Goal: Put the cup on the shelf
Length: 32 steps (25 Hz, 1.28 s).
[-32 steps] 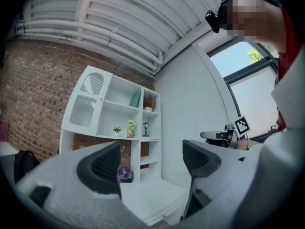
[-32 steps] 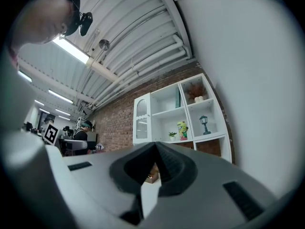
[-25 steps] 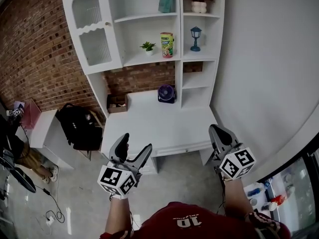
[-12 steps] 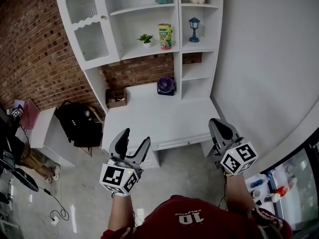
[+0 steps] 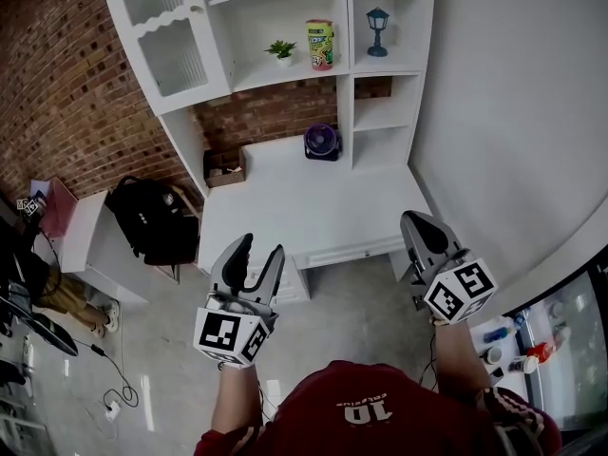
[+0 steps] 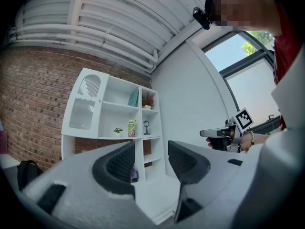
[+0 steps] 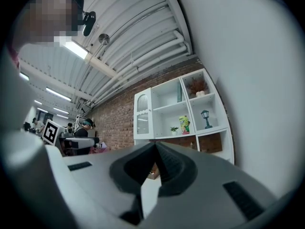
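So the biggest thing we're looking at is the white shelf unit (image 5: pixel 344 65) against the brick wall (image 5: pixel 66 93), with a glass cabinet door (image 5: pixel 171 36) on its left side. Below it sits the white tabletop (image 5: pixel 285 212), mostly bare. Off to the left there's a black backpack (image 5: pixel 152 221) on the floor.

We're standing back from the tabletop with both claws held up in front of us, neither touching anything. The left claw (image 5: pixel 261 247) is spread with nothing between the jaws, though they've just been closing in. The right claw (image 5: pixel 413 221) is pressed together at the tips, also carrying nothing.

Smaller stuff: a purple fan (image 5: pixel 322 142) sits at the back of the tabletop, and a brown box (image 5: pixel 225 166) is tucked in to its left. The cup (image 5: pixel 320 44), green and yellow, stands upright on the middle shelf, well apart from both claws. A tiny potted plant (image 5: pixel 280 50) is just beside it on the left, and a blue lantern (image 5: pixel 378 31) stands in the next compartment to the right.
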Available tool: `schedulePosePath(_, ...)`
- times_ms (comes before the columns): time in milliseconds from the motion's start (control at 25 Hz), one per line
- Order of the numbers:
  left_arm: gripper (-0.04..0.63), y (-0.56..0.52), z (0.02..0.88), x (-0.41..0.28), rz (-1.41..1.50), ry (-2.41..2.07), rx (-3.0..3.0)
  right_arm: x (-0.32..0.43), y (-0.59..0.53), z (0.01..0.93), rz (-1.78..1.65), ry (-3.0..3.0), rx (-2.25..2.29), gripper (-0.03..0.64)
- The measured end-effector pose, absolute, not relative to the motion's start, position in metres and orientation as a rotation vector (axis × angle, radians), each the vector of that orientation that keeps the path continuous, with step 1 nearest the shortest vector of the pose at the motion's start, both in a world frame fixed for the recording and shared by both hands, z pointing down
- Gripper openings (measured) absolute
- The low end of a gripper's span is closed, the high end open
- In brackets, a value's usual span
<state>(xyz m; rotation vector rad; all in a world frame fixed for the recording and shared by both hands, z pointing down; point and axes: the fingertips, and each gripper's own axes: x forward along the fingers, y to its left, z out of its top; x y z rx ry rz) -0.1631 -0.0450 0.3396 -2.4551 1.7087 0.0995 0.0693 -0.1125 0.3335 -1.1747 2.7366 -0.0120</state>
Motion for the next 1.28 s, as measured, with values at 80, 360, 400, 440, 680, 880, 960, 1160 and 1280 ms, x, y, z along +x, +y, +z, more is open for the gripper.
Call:
schedulePosePath(80, 0.201, -0.042, 0.339, -0.167, 0.091, 1.707, -2.447, 0.062, -0.111, 0.335, -0.012, 2.743, -1.174, 0.005)
schedulePosePath(360, 0.165, -0.035, 0.35, -0.188, 0.071, 1.682, -2.437, 0.042, -0.096, 0.344, 0.005, 2.724, -1.205, 0.006)
schedulePosePath(400, 0.161, -0.034, 0.352, -0.19, 0.082, 1.676, -2.446, 0.039, -0.095, 0.348, 0.009, 2.724, -1.215, 0.005)
schedulePosePath(440, 0.155, -0.033, 0.355, -0.192, 0.093, 1.67, -2.458, 0.036, -0.092, 0.352, 0.012, 2.727, -1.225, 0.006)
schedulePosePath(680, 0.138, -0.032, 0.366, -0.199, 0.115, 1.654, -2.485, 0.028, -0.079, 0.361, 0.022, 2.732, -1.249, 0.005)
schedulePosePath(880, 0.104, -0.029, 0.362, -0.199, 0.15, 1.63, -2.5, 0.028, -0.072, 0.359, 0.025, 2.724, -1.269, 0.006)
schedulePosePath(960, 0.103, -0.028, 0.362, -0.2, 0.153, 1.625, -2.503, 0.027, -0.071, 0.358, 0.023, 2.725, -1.269, 0.006)
schedulePosePath(1160, 0.092, -0.022, 0.362, -0.202, 0.147, 1.623, -2.491, 0.021, -0.065, 0.359, 0.031, 2.738, -1.265, 0.005)
schedulePosePath(1280, 0.069, -0.018, 0.365, -0.203, 0.134, 1.612, -2.496, 0.016, -0.062, 0.363, 0.029, 2.749, -1.262, 0.005)
